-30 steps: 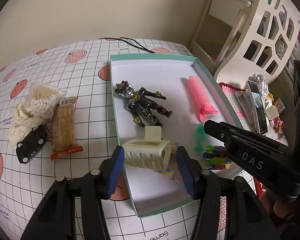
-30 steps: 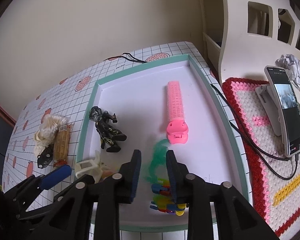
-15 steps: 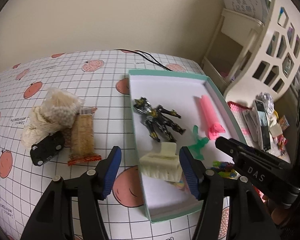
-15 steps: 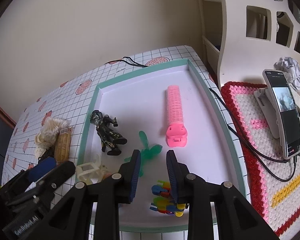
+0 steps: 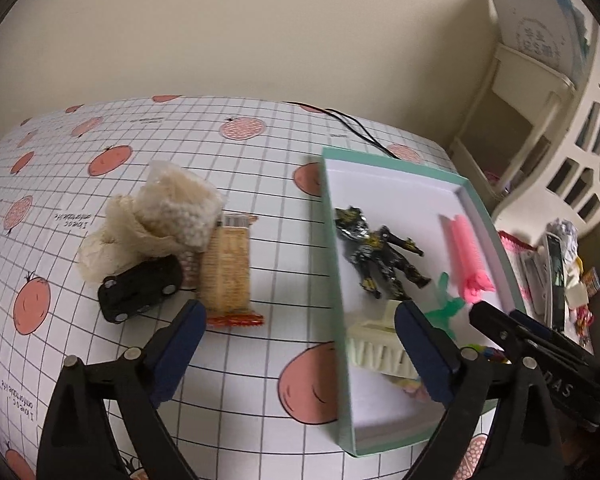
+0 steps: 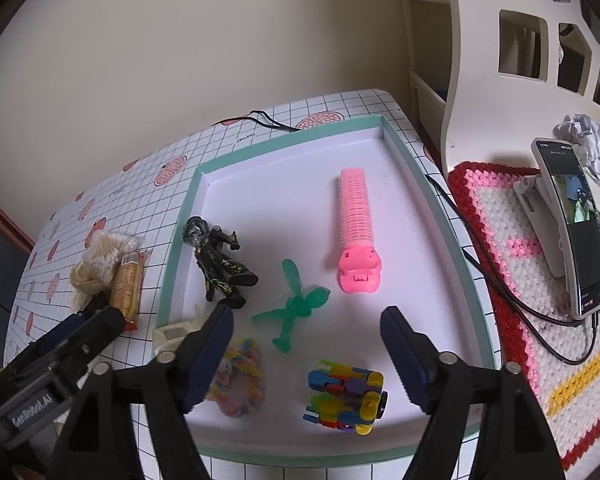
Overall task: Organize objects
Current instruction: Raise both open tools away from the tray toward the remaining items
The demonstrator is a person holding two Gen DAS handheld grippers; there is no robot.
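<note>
A teal-rimmed white tray (image 6: 428, 168) (image 5: 342, 360) holds a dark action figure (image 6: 218, 264) (image 5: 380, 256), a pink hair roller (image 6: 356, 232) (image 5: 466, 256), a green toy figure (image 6: 296, 308) (image 5: 444, 308), a multicoloured block toy (image 6: 346, 396), a pastel bundle (image 6: 236, 376) and a cream hair claw (image 5: 376, 344) (image 6: 176, 334). My right gripper (image 6: 306, 360) hangs open over the tray's near part. My left gripper (image 5: 300, 352) stands open over the tray's left rim, empty. Left of the tray lie a black toy car (image 5: 140, 288), a snack bar (image 5: 226, 272) (image 6: 126, 284) and a cotton-swab bag (image 5: 180, 204) (image 6: 108, 256).
The table carries a grid cloth with orange fruit prints (image 5: 240, 128). A black cable (image 5: 356, 128) runs off the far edge. Right of the tray a crocheted mat (image 6: 512, 256) bears a phone on a stand (image 6: 576, 224). A white shelf unit (image 6: 500, 40) rises behind.
My right gripper has opened wide, letting go of the green toy figure, which now lies flat in the tray. My left gripper has drawn back and leftward from the cream hair claw and opened wider.
</note>
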